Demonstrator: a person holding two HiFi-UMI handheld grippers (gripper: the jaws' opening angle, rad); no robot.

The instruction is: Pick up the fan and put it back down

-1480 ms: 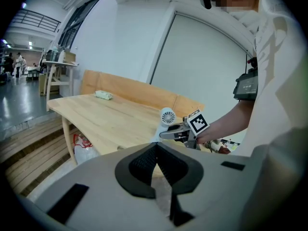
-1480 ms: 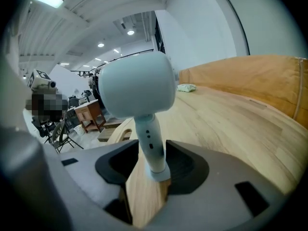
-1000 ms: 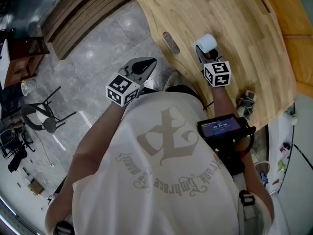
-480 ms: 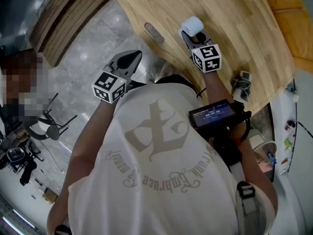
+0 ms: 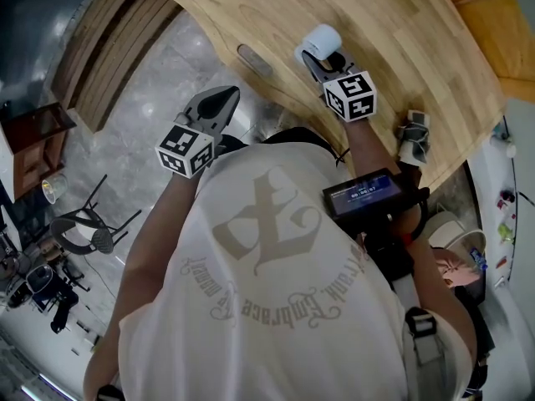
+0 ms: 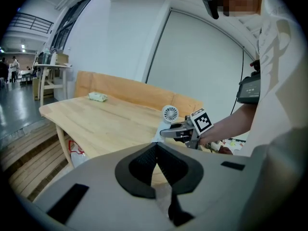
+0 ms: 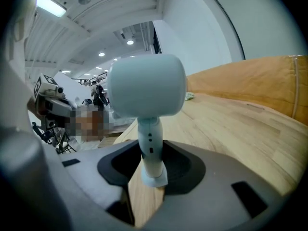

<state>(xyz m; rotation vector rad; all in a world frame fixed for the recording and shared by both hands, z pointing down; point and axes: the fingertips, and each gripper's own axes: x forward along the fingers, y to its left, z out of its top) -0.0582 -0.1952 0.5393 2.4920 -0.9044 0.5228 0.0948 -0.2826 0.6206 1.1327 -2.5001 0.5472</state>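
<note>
Since the earlier head views, the right gripper (image 5: 318,57) has kept its place at the near edge of the table (image 5: 401,23). Its jaws have just been closing a little around the stem of the fan (image 5: 323,38).

**Right gripper view.** The fan (image 7: 147,85) stands upright, its rounded white head above and its slim stem passing down between the jaws of the right gripper (image 7: 151,163). The dark pads (image 7: 185,170) meet the stem on both sides, so the jaws are clamped on it. The fan's foot sits low against the table (image 7: 231,124), close to the edge. Whether it bears on the wood cannot be told.

**Left gripper view.** The left gripper (image 6: 155,147) has its jaws pressed together with nothing between them. Beyond it, the fan (image 6: 170,113) shows its grille face above the right gripper (image 6: 166,133), and a pale bundle (image 6: 97,96) lies far off on the table (image 6: 110,124).

**Head view.** The left gripper (image 5: 227,94) hangs over the stone floor (image 5: 159,65), off the table and well apart from the fan. A small grey object (image 5: 414,136) lies on the table to the right of the right gripper. A long slot (image 5: 253,59) is cut in the tabletop to the left of the fan.
</note>
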